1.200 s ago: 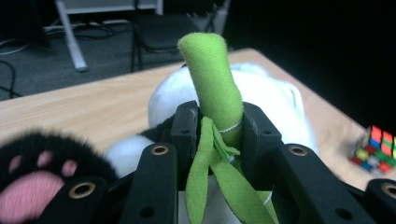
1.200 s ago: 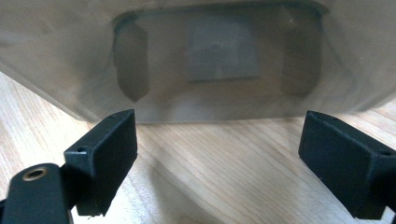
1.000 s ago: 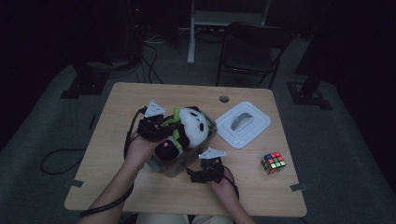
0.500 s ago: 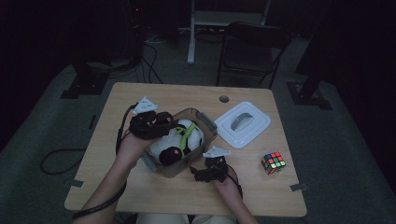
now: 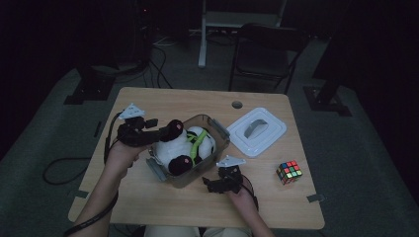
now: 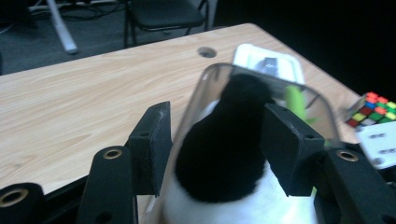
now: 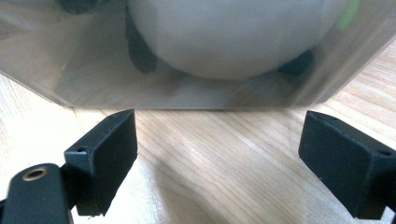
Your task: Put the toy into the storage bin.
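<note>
panda plush (image 5: 184, 148) sits stuffed in the clear bin (image 5: 221, 132) mid-table. left gripper (image 5: 157, 124) has just opened its jaws around a black paw, barely gripping; right gripper (image 5: 213, 183) waits wide at the bin's near wall. next, i'd judge: fetch the lid (image 5: 257, 131).

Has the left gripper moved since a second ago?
Yes. The left gripper has drawn back toward the table's left edge, jaws opening around the panda's black limb.

Black two-jaw left gripper (image 5: 165, 129) and right gripper (image 5: 211, 183), each with grey three-cornered plate, brass-ringed screw holes, trailing black cable.
</note>
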Demonstrator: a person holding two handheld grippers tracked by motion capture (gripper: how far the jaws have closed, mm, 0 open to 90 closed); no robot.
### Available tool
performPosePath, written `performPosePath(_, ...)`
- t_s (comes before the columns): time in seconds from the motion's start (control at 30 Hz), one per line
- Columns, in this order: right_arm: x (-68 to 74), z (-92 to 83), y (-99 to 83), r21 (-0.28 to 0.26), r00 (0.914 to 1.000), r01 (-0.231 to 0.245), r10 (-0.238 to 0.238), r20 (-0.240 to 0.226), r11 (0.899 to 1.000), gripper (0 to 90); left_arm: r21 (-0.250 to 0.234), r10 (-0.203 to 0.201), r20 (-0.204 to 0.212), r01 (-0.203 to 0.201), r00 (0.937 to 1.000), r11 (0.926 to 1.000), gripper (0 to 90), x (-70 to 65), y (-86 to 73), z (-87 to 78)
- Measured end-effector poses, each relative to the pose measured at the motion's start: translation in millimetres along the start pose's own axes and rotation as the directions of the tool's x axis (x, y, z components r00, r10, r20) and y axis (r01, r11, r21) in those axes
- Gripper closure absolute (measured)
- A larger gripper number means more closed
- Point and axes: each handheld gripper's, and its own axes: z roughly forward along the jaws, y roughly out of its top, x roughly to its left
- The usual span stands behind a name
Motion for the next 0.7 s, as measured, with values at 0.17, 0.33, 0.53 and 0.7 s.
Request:
performPosePath(0.17, -0.4, -0.5, -1.0, 0.0, 1.0, 0.0, 0.0, -0.005, 1.0, 11.4, 0.007, -0.045, 0.005, 0.045, 0.999, 0.9989, 43.9, 17.9, -8.5, -1.6)
performPosePath(0.33, -2.3, -0.2, -2.1, 0.005, 1.0, -0.002, 0.002, -0.002, 1.0, 11.4, 0.052, -0.033, 0.04, 0.031, 0.9987, 0.9982, 43.4, 19.3, -18.9, 2.3)
performPosePath(0.53, -2.2, 0.9, -2.5, 0.01, 1.0, -0.001, 0.001, -0.004, 1.0, 11.4, 0.109, -0.005, 0.069, -0.003, 0.9976, 0.994, 41.9, 18.2, -24.9, 11.5)
performPosePath(0.7, -2.6, 1.2, -3.5, 0.009, 0.9999, -0.009, 0.009, -0.006, 1.0, 11.4, 0.206, 0.041, 0.058, -0.052, 0.9975, 0.9772, 41.3, 20.3, -33.9, 20.0)
